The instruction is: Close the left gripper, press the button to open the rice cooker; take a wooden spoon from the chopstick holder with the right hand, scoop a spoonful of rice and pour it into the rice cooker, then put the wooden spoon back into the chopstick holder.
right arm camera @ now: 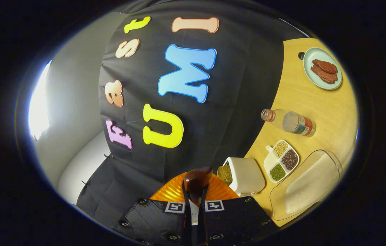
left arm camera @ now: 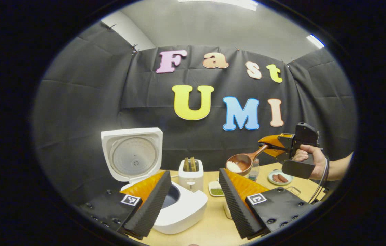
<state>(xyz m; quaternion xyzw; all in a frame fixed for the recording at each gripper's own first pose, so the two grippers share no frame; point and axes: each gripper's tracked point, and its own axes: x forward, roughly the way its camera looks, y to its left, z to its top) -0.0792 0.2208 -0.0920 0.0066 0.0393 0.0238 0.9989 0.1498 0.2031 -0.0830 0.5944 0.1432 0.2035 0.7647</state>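
Rice cooker (left arm camera: 175,205): lid up, near left on table (left arm camera: 210,225).
Left gripper (left arm camera: 194,201): fingers apart, holding nothing.
Right gripper (left arm camera: 270,146): clamped on wooden spoon (left arm camera: 242,162), rice in bowl, held far right.
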